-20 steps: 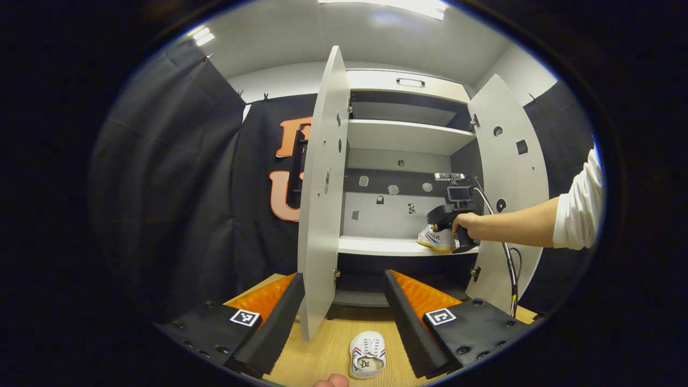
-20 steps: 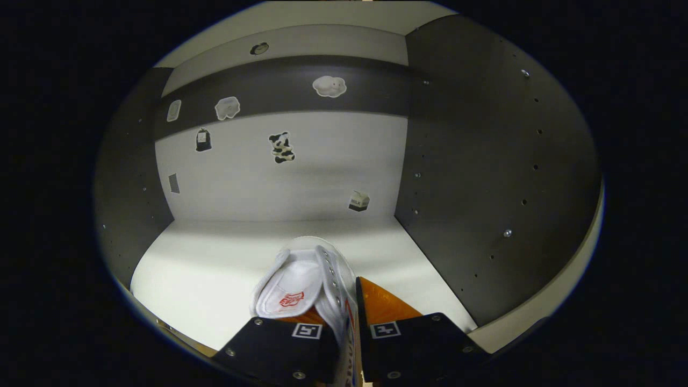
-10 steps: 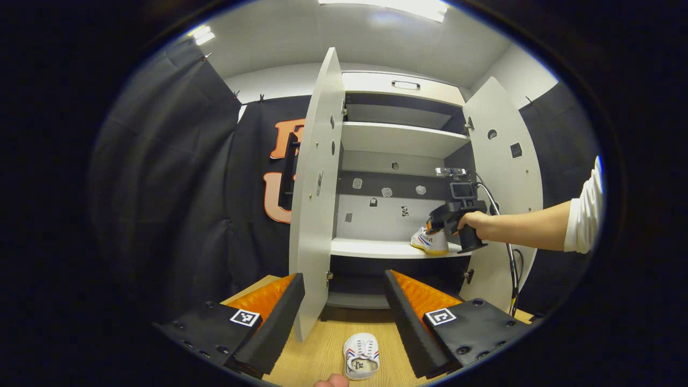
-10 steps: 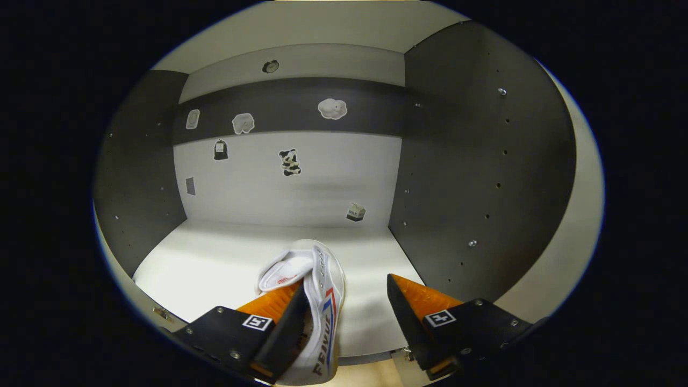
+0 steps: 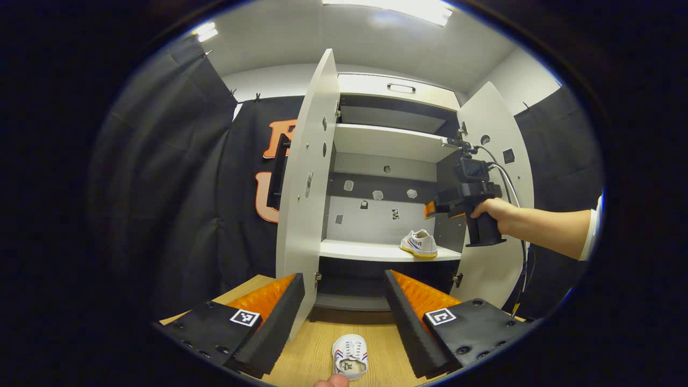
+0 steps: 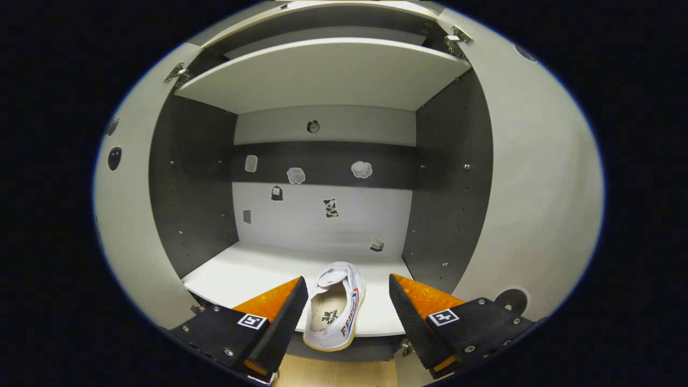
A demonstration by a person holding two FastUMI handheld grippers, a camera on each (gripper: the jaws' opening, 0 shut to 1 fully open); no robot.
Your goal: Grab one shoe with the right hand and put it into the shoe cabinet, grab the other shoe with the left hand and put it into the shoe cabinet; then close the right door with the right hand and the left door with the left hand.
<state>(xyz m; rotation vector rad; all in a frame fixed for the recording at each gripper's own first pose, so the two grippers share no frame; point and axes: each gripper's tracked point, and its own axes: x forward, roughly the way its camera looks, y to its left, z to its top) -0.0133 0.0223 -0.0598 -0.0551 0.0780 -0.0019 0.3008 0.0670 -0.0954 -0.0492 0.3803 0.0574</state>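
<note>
One white shoe (image 6: 334,306) with red and blue stripes lies on the middle shelf (image 6: 252,271) of the shoe cabinet, at its right front edge; it is also the shoe on the shelf (image 5: 420,243) in the left gripper view. My right gripper (image 6: 344,317) is open, drawn back in front of that shoe and not touching it. A hand holds the right gripper (image 5: 465,201) above the shelf. The second white shoe (image 5: 350,356) rests on the wooden floor, between the fingers of my open left gripper (image 5: 344,317), farther ahead.
Both cabinet doors stand open: the left door (image 5: 301,193) swung out toward me, the right door (image 5: 492,183) behind the person's arm. An upper shelf (image 5: 387,142) sits above. Cables hang by the right door. Black cloth walls close in on both sides.
My right gripper let go of the shoe, opened, and pulled back and up out of the cabinet. The shoe stays on the shelf. The left gripper drifted slightly back.
</note>
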